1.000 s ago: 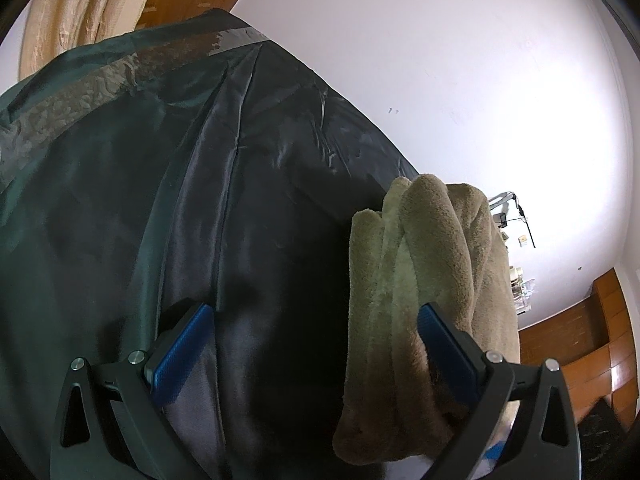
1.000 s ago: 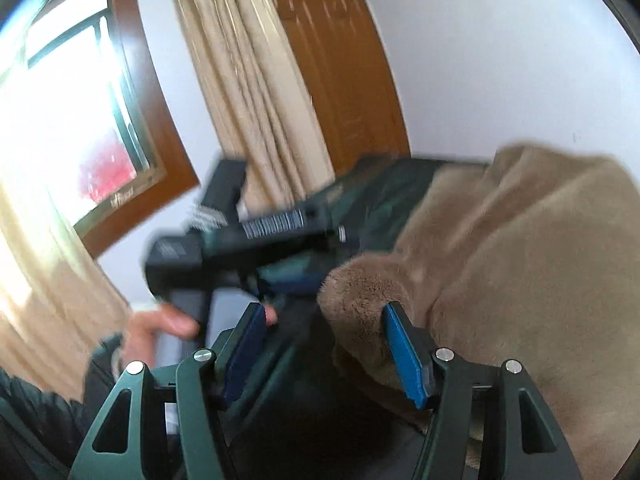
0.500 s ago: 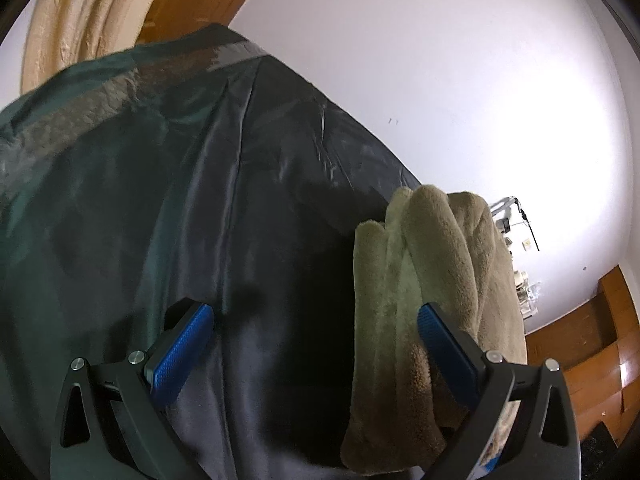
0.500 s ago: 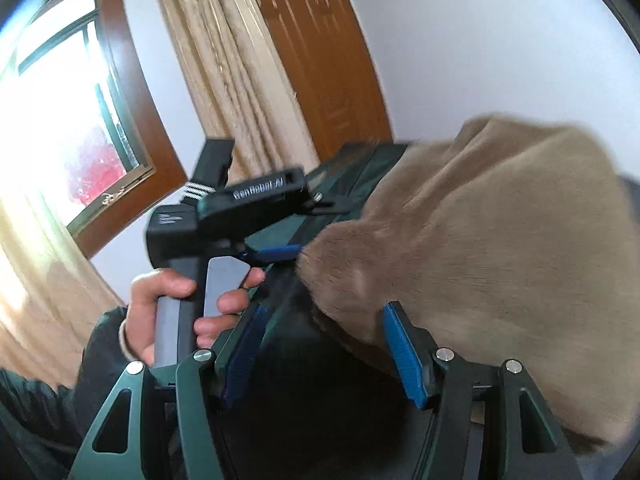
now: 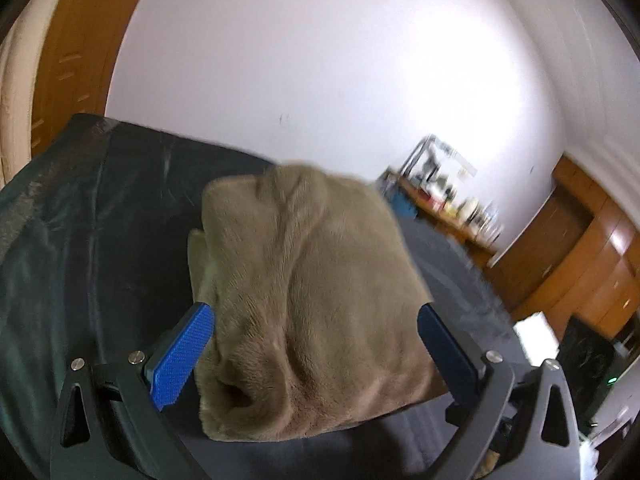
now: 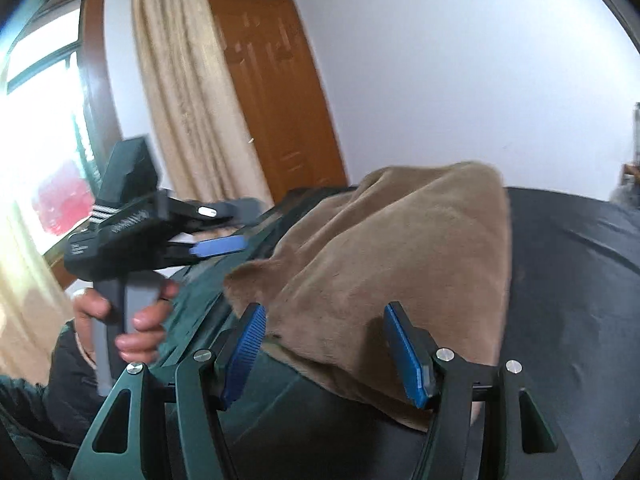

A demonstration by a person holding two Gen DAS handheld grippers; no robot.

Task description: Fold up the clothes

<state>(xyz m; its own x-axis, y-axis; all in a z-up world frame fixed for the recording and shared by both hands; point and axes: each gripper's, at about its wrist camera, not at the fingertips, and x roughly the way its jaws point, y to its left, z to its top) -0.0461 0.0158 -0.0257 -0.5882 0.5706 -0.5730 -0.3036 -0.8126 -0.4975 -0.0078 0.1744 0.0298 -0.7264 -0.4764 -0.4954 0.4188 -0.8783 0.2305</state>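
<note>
nearest the lens in the left wrist view, the left gripper [image 5: 314, 334] with blue ribbed pads is seen spread wide, its jaws standing either side of a plush tan fleece garment [image 5: 312, 280] without pressing on it, so nothing is gripped. in the right wrist view, the right gripper [image 6: 324, 346] is likewise held well open, the near edge of the same garment lying between its pads but not pinched. the garment is shown bunched into a compact, several-layered bundle resting on a dark green-black satin cover [image 5: 100, 240] spread over the work surface; stacked edges are visible on its left side. just beyond, the left tool's dark handle is seen grasped by a bare hand [image 6: 128, 320] in a dark sleeve. further back, a beige curtain [image 6: 180, 100], a brown wooden door [image 6: 272, 92] and a plain white wall [image 5: 320, 60] are made out, with a cluttered wooden shelf [image 5: 448, 208] blurred in the distance.

the bundle would fit either a fold nearly completed or a pile gathered for folding; which it is cannot be told. if the bundle is to be handled, all layers are best caught together at the edge, and the slippery cover is best kept out of the pinch so it is not dragged along.
</note>
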